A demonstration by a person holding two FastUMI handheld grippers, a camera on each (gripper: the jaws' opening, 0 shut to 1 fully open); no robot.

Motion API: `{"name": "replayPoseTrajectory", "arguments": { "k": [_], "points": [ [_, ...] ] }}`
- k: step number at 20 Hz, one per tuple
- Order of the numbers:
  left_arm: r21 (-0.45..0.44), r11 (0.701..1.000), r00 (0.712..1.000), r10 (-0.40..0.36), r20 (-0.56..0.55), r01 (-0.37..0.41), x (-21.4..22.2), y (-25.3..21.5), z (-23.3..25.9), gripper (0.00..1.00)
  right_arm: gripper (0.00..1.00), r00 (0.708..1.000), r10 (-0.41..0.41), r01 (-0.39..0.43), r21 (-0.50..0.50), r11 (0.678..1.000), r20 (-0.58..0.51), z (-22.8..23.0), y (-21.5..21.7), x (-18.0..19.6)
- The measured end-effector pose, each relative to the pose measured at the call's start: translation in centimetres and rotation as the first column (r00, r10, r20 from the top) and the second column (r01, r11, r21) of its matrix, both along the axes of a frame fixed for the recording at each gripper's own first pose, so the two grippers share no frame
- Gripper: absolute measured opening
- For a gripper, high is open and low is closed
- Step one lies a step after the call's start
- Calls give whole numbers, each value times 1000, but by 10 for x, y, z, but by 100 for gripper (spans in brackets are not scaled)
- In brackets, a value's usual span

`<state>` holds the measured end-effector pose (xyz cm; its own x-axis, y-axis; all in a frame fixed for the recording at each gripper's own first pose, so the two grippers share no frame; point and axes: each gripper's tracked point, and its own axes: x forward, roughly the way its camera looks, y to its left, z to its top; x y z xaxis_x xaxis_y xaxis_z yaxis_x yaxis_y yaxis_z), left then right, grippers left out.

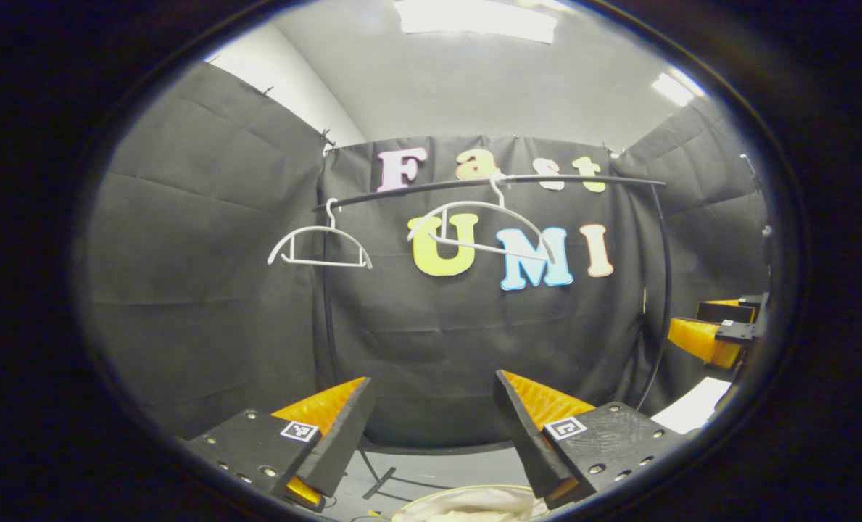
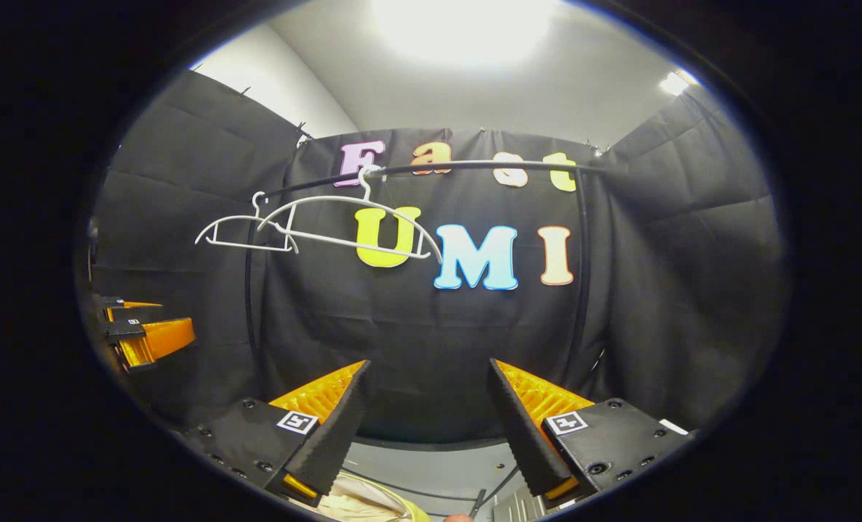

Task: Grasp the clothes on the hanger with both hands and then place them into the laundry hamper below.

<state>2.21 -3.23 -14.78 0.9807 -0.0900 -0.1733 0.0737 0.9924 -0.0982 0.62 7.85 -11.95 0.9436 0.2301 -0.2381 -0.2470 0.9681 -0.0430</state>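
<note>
Pale, crumpled clothes (image 1: 474, 504), seemingly in the hamper; hangers (image 1: 320, 245) bare

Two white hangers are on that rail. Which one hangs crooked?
The larger-looking hanger near the rail's middle: it tilts, one arm dipping lower. The other hanger, by the rail's end, hangs level. Both are bare.

The hamper (image 1: 467, 505) is cut off by the bottom edge in both views, only a pale strip of cloth (image 2: 358, 504) showing, and the other gripper (image 1: 720, 330) is clipped at the side.
</note>
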Motion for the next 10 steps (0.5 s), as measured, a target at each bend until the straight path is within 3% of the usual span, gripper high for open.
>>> {"name": "replayPoseTrajectory", "arguments": {
  "k": [10],
  "points": [
    [94,995,994,18,107,-29,-41,38,74,98,98,992,-94,97,-30,995,83,63,-87,-31]
  ]
}}
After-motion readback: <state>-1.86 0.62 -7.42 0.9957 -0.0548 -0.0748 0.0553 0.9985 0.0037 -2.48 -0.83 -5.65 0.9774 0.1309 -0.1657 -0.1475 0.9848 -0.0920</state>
